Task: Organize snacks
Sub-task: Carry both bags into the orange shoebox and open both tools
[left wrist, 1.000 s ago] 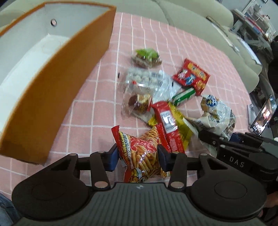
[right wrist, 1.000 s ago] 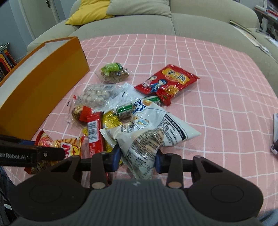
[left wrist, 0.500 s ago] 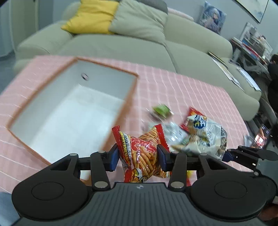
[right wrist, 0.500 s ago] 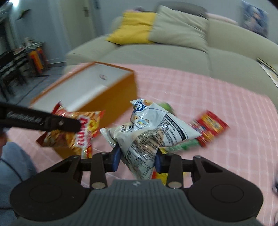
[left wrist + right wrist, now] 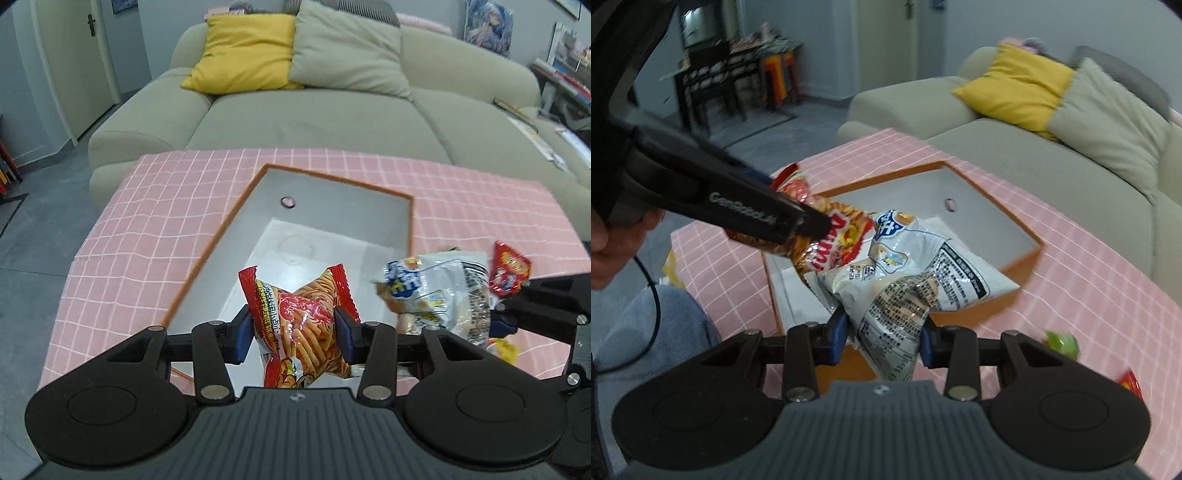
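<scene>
Snacks hang over the orange, white-lined box (image 5: 334,221): the left gripper (image 5: 295,328) clamps a red fries packet (image 5: 299,325), the right gripper (image 5: 882,336) a white crinkled bag (image 5: 905,280).

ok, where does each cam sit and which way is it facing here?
Left wrist: on the left gripper, looking down into the orange box towards the sofa; its fingers clamp the red snack bag.
Right wrist: on the right gripper, facing the box corner, clamping the white snack bag; a hand shows.
Shared: box, both bags, sofa, each other's gripper.
</scene>
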{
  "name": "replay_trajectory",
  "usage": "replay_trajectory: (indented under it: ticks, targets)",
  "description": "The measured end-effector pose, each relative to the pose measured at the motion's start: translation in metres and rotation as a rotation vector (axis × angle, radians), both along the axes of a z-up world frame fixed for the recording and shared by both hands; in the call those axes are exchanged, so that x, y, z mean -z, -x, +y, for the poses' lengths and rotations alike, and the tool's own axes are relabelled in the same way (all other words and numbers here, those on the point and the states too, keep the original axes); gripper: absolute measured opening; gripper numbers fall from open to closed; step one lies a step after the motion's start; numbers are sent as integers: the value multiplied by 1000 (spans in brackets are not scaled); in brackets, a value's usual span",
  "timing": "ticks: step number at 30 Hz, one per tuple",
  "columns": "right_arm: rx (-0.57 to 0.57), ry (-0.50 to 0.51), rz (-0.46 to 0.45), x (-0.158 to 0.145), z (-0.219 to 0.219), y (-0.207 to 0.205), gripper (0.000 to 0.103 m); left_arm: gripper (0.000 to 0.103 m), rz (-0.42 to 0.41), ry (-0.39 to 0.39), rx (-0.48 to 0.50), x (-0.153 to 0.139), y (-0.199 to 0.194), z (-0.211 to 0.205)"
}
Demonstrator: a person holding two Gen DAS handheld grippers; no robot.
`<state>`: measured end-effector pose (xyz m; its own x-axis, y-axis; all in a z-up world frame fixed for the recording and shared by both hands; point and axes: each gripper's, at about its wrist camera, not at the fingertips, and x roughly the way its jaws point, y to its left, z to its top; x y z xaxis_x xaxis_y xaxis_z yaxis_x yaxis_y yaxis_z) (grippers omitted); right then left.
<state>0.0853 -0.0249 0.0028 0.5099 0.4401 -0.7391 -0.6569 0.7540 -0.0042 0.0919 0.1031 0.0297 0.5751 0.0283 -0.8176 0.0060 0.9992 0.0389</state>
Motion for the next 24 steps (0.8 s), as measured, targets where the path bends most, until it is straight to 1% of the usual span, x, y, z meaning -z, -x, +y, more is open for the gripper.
replay_trajectory:
  ticks: [3,6,12,15,19,24]
  targets:
    - [-41,45,27,10,20,-24,35,50,33,-42,11,12,-13,5]
    - [-74,84,50,18,35,-36,35,50,76,-59,24,26,-21,14]
    - [-135,150,130,39,58,-61,35,50,182,-88,53,54,-36,24]
    - [-153,171,168,49,65,-70,35,49,229,-115,66,65,-42,26]
    - [-174,189,249,66,73,-80,33,48,283,-139,87,81,-49,29]
    - [-184,214,319,84,81,-91,34,48,323,-172,121,93,-52,28]
